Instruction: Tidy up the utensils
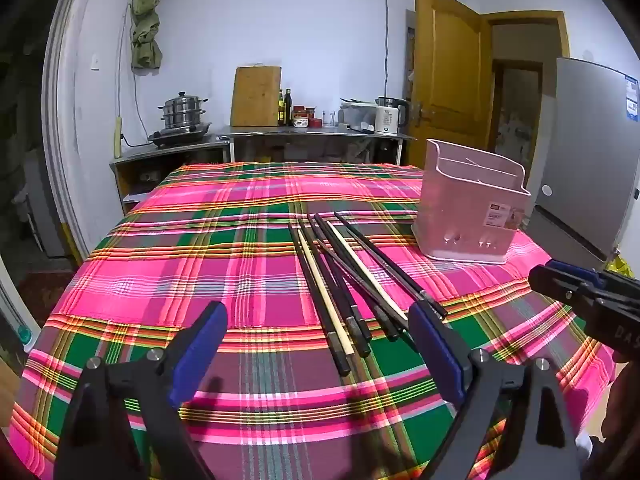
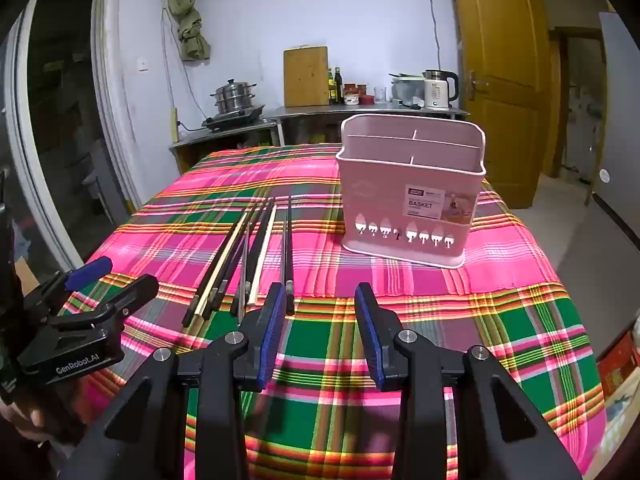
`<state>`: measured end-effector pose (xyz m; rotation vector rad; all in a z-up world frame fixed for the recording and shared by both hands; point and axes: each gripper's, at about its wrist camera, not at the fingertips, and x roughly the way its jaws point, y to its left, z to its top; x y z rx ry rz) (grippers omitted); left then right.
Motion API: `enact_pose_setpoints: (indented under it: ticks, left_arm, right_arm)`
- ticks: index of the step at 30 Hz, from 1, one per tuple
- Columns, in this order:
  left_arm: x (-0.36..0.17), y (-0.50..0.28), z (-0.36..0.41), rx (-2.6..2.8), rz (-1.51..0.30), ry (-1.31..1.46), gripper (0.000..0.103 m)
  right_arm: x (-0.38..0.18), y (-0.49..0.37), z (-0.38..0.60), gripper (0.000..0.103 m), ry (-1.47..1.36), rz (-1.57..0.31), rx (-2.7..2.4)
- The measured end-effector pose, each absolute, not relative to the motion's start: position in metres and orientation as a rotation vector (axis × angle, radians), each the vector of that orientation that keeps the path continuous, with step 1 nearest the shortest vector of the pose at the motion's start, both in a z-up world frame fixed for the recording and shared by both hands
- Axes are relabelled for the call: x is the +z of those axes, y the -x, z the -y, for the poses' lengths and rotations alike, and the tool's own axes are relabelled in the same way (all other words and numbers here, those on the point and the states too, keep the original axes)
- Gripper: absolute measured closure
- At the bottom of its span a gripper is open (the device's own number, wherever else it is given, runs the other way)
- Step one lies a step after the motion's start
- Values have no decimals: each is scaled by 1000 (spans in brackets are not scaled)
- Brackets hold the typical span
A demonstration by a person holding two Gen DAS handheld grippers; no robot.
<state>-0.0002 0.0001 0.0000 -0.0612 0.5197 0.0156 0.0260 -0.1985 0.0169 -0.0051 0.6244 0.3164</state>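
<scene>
Several chopsticks (image 1: 344, 276), most dark and two pale, lie in a loose bundle on the plaid tablecloth (image 1: 200, 260). The same chopsticks (image 2: 248, 260) show left of centre in the right wrist view. A pink utensil basket (image 1: 474, 208) with dividers stands upright beyond them to the right, and this basket (image 2: 412, 192) holds nothing that I can see. My left gripper (image 1: 320, 322) is open wide, just short of the chopsticks' near ends. My right gripper (image 2: 320, 304) is open with nothing between its fingers, its left finger by the near end of the rightmost dark chopstick.
The table's near and right edges drop to the floor. A steel counter (image 1: 312, 132) behind carries a steamer pot (image 1: 182, 114), cutting board, bottles and a kettle (image 1: 390, 116). A wooden door and a grey fridge (image 1: 588, 152) stand at right.
</scene>
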Motion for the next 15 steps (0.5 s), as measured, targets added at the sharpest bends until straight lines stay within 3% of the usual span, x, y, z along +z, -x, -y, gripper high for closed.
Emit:
enact_pose_setpoints:
  ticks: [15]
  left_arm:
    - [-1,0,4,10,-527,64,10]
  right_arm:
    - [18,-25,199,66,6,-622,313]
